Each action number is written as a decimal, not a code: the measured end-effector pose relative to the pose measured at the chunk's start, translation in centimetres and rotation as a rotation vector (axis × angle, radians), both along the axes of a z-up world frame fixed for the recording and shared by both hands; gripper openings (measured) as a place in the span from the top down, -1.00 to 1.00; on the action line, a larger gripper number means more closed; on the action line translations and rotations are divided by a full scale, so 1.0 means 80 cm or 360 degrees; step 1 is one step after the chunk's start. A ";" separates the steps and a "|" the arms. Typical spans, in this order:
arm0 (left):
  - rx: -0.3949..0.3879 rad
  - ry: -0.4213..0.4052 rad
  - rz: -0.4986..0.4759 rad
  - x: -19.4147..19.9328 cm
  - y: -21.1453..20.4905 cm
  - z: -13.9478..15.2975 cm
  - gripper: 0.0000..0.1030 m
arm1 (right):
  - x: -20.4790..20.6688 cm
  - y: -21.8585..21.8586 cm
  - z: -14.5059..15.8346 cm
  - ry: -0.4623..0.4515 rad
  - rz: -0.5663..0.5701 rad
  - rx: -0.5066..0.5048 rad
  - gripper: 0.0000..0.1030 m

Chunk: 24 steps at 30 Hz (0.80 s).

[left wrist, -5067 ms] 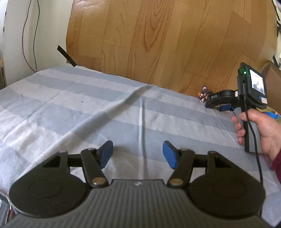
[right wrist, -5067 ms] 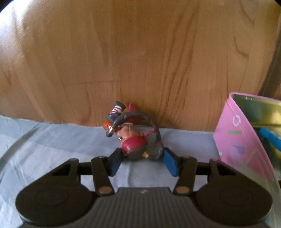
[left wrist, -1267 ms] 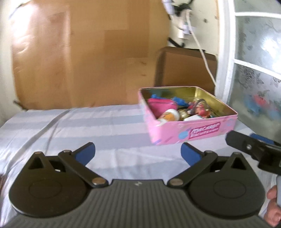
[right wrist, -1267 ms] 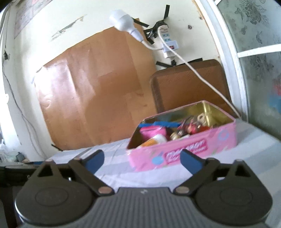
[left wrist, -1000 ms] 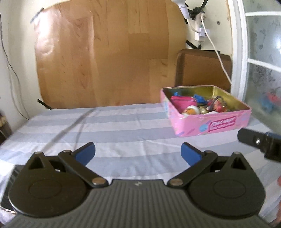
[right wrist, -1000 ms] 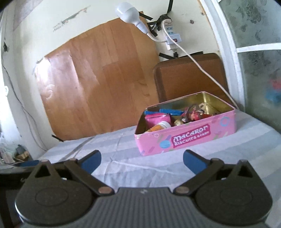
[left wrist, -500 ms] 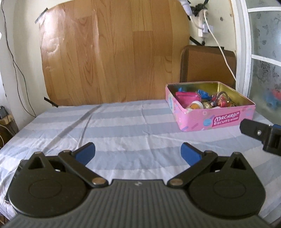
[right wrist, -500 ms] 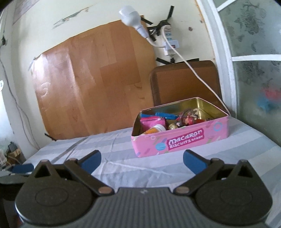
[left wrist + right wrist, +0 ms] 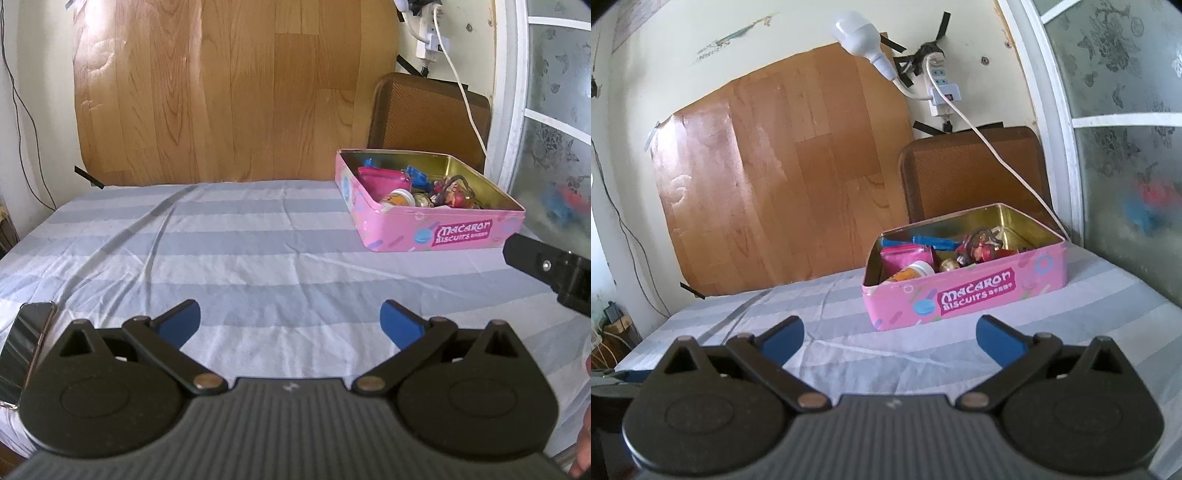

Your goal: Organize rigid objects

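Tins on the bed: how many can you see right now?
1. A pink biscuit tin sits open on the striped sheet, far right near the window, filled with small items. Nothing else on the sheet looks like a tin; areas outside both views stay unseen.

Left gripper [image 9: 290, 319]: ribbed dark-grey housing; two black round hubs; black link arms with brass-coloured pivot pins; blue fingertip pads [image 9: 179, 319]; small pale mark at housing centre; right gripper [image 9: 889, 336]: identical build; bare skin [image 9: 583, 454] beside left housing's right edge.
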<state>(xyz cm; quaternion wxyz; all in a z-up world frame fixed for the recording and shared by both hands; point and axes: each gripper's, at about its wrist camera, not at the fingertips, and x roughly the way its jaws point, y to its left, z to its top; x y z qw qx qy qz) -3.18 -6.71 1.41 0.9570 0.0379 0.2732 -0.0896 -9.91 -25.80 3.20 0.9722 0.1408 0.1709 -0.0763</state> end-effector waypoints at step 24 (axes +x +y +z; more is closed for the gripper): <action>0.0037 -0.0013 -0.0021 -0.005 -0.007 0.001 -1.00 | 0.001 -0.010 -0.009 0.0040 -0.0085 0.0047 -1.00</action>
